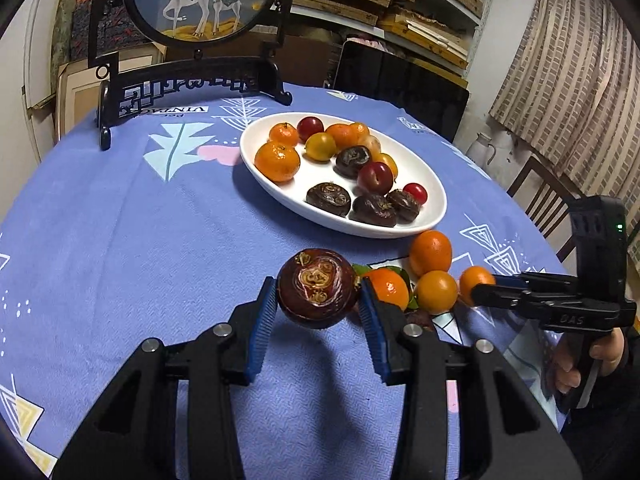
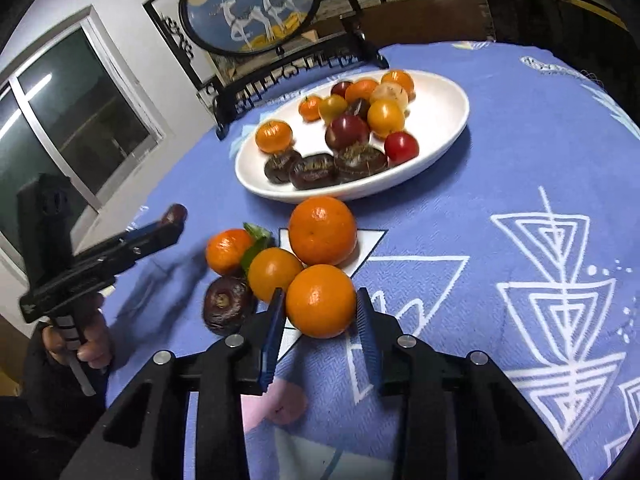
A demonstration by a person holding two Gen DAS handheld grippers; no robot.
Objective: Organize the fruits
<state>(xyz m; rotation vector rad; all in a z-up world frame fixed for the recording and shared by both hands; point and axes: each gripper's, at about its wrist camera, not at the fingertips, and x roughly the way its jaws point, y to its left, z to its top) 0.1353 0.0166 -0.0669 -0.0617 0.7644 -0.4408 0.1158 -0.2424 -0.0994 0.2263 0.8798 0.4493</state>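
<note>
My left gripper (image 1: 318, 304) is shut on a dark brown water chestnut (image 1: 317, 288) and holds it above the blue cloth; it also shows in the right wrist view (image 2: 174, 220). My right gripper (image 2: 321, 312) is shut on an orange (image 2: 321, 301), seen in the left wrist view (image 1: 476, 280) at the right. A white oval plate (image 1: 434, 216) holds several oranges, plums and water chestnuts. Loose on the cloth before the plate lie three oranges (image 2: 322, 230) (image 2: 274, 274) (image 2: 229, 251) and one water chestnut (image 2: 227, 310).
A round deer picture on a black stand (image 1: 188, 84) stands behind the plate. A dark chair back (image 1: 400, 84) and a wooden chair (image 1: 544, 196) are at the table's far and right edges. The table is covered by a blue patterned cloth (image 1: 120, 240).
</note>
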